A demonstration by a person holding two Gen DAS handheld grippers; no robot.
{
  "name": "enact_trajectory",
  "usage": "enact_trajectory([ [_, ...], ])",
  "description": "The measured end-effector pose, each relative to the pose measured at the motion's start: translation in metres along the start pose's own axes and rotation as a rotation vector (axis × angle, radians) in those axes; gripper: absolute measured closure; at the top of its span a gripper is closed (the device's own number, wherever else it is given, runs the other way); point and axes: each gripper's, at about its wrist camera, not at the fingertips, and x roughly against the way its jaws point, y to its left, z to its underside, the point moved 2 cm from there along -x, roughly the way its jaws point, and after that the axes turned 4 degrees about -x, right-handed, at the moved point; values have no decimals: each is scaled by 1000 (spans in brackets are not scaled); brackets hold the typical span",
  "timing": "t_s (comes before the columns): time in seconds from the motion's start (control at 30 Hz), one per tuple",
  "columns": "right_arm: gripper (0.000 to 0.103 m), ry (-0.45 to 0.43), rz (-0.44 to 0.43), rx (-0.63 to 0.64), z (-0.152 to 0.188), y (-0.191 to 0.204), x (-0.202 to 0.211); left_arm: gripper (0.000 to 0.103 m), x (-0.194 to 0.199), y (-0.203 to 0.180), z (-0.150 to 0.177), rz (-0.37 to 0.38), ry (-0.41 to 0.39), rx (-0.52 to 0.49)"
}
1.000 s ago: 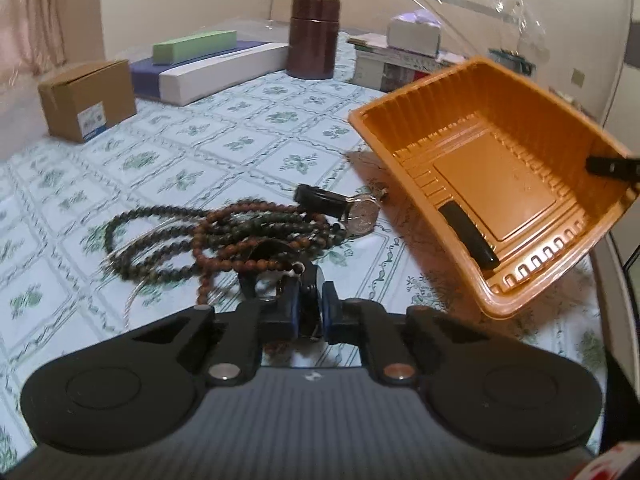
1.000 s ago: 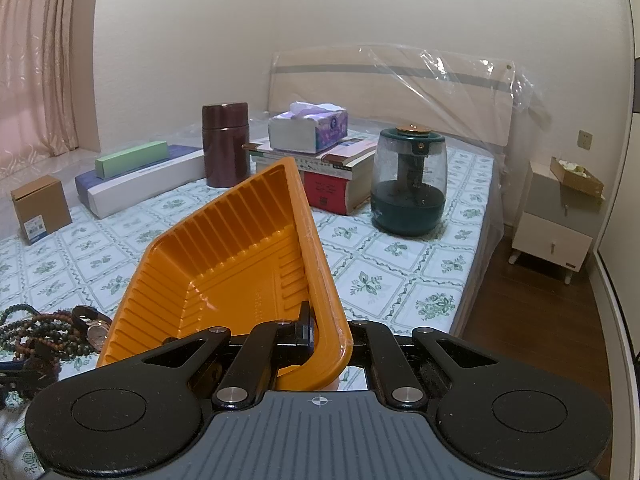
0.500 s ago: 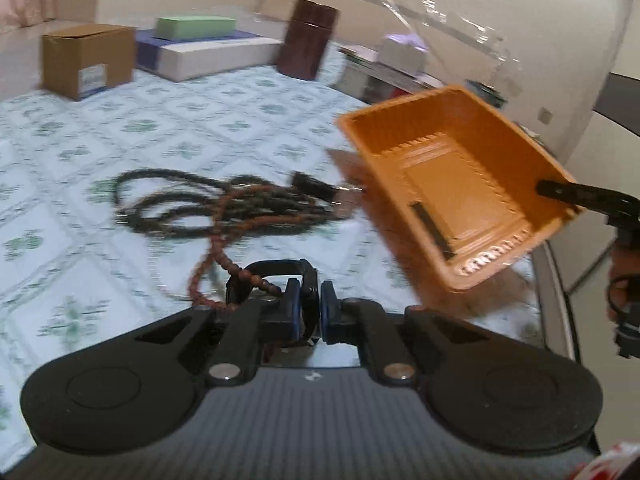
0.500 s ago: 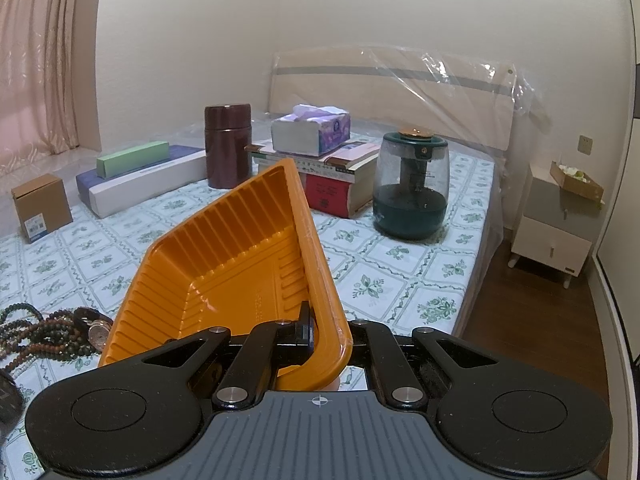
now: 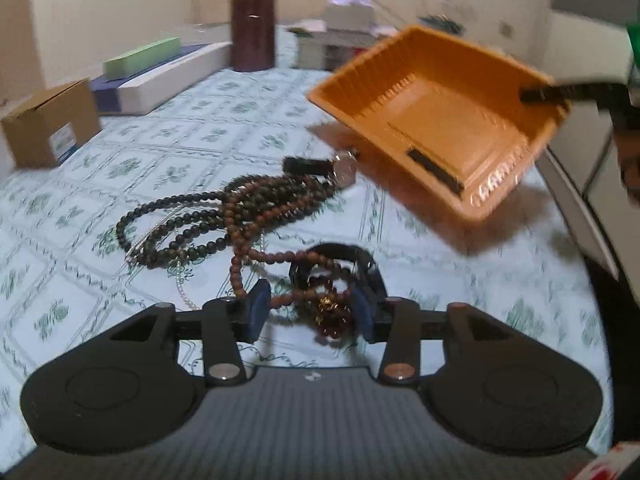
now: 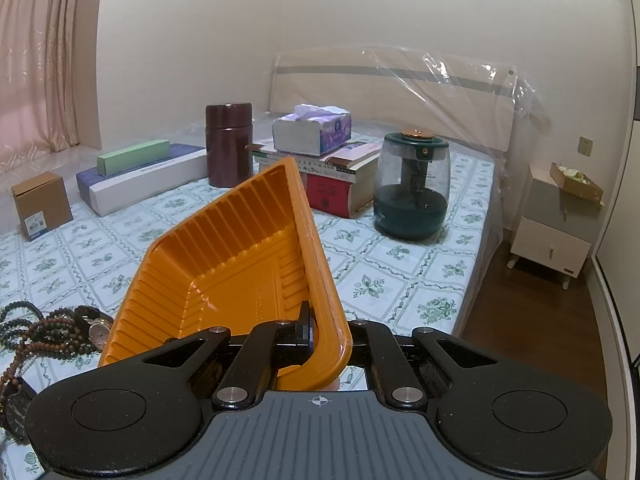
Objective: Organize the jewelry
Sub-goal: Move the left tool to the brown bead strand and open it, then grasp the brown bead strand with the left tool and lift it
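Note:
My right gripper (image 6: 326, 332) is shut on the near rim of an orange plastic tray (image 6: 224, 264), holding it tilted above the bed; a black strap-like piece (image 5: 436, 172) lies inside the tray (image 5: 440, 120). My left gripper (image 5: 311, 312) hangs low over the sheet with its jaws opening. Between the pads lie a dark red bead bracelet (image 5: 330, 316) and part of a black watch band (image 5: 340, 252); the pads do not press them. Beyond lie tangled dark and brown bead necklaces (image 5: 240, 208) and a wristwatch (image 5: 342, 168), which also show as the necklaces (image 6: 36, 332) and the wristwatch (image 6: 98, 326) in the right wrist view.
On the patterned bed sheet (image 6: 380, 280) stand a cardboard box (image 6: 40, 204), a long white and blue box (image 6: 144, 180) with a green box on it, a brown canister (image 6: 229, 144), tissues on stacked books (image 6: 316, 152) and a humidifier (image 6: 412, 188). A nightstand (image 6: 556, 232) stands past the bed's right edge.
My left gripper's jaws, shut before on the black band and beads, have opened, and that hand has rolled and shifted. The right gripper and the tray have stayed where they were.

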Motion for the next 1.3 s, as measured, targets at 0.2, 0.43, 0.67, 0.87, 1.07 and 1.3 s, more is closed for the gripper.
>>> enact_trajectory([
  [0.2,97,1,-1,-1,0,1,0,62,5,13,4,22,11,-145],
  [0.43,97,-1,0,6,0,2,0,63,-3,17,9,-61,44,-296],
  [0.67,97,7,7,-1,2,0,-3,84,-25,-6,14,-83,50,-544],
  [0.87,97,4,3,6,0,1,-3,97,-16,4,-3,-123,12,-485],
  [1.07,97,-14,-7,36,-4,9,2,97,16,32,-44,-166,-76,-323],
  [1.3,96,-18,-10,48,-8,14,3,97,51,47,-99,-163,-208,-213],
])
